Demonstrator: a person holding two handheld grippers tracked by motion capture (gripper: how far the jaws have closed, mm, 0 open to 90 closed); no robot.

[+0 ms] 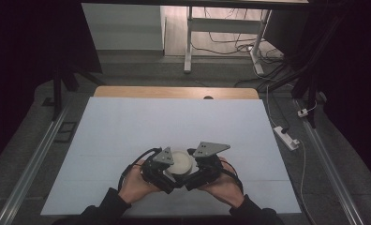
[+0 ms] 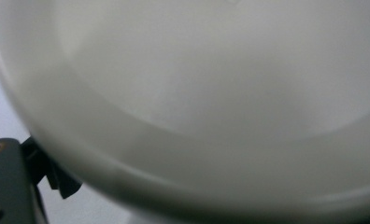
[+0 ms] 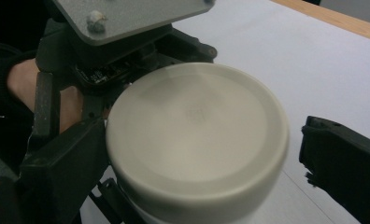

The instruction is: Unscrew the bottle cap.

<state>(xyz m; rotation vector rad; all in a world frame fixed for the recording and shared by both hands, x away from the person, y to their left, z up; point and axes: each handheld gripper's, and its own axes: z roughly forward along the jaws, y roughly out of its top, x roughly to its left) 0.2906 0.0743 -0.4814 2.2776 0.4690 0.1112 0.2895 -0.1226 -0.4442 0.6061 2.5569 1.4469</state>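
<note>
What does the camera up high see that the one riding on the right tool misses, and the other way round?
High view alone: the whole white table, the floor with a power strip, white desk legs behind, and both forearms coming in from below. Right gripper view alone: a close look at the jar's flat lid, with the right tool spread on either side of it. Both: the white jar, the left tool against it, and the grey plate on top.
</note>
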